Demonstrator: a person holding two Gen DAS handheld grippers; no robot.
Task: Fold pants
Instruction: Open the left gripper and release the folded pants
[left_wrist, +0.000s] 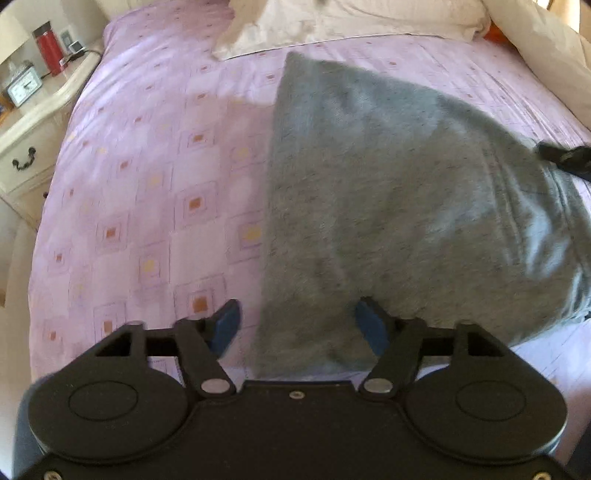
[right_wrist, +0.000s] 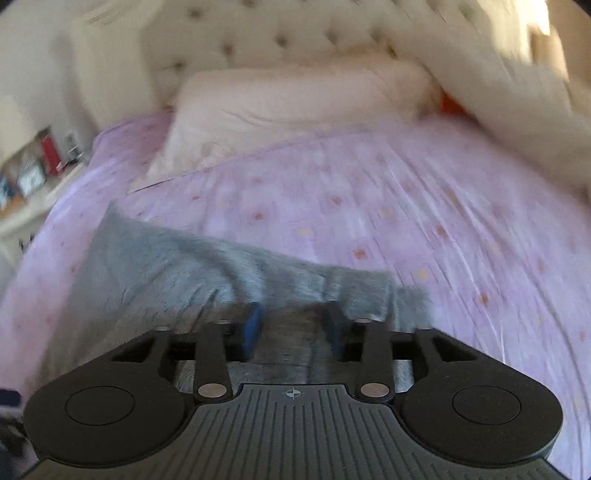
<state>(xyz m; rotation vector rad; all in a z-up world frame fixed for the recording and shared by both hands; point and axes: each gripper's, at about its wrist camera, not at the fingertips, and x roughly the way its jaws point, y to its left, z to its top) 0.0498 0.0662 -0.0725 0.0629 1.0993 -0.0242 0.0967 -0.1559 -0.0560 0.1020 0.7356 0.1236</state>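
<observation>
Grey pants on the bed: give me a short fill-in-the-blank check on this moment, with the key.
1. The grey pants lie on a bedspread coloured ____.
2. The left gripper has its jaws ____.
3. On the nightstand, beside the clock, stands a bottle coloured ____.
4. The pillow leans near a tufted ____.

Missing words: lilac; open; red; headboard

The bed (left_wrist: 147, 166) has a lilac cover with little squares. Grey pants (left_wrist: 388, 192) lie on it, near and right of the middle, with a cream pillow (left_wrist: 332, 26) at the far end.
</observation>
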